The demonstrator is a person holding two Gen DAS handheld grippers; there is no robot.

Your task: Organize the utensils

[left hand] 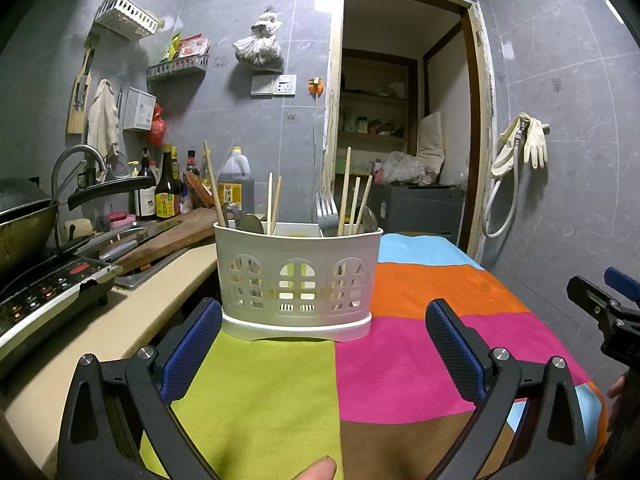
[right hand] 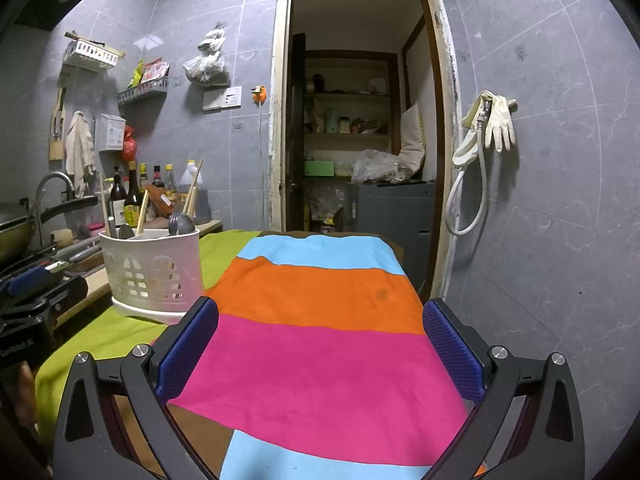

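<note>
1. The white caddy (left hand: 298, 276) is seen at 12 o'clock of the left gripper (left hand: 324, 320), standing on the striped cloth (left hand: 400, 360) over the tabletop; chopsticks (left hand: 345, 192), a fork (left hand: 326, 212) and spoons are held inside it.
2. Both grippers are spread wide and empty; the right gripper (right hand: 320, 320) hovers over bare cloth, with the caddy at its 10 o'clock.
3. Risk: the tall, light caddy may be tipped if a chopstick is pulled sideways.
4. Risk: the loose cloth may be dragged, and the caddy slid toward the edge at 9 o'clock.
5. Risk: thin chopsticks may be pinched in pairs and dropped.
</note>
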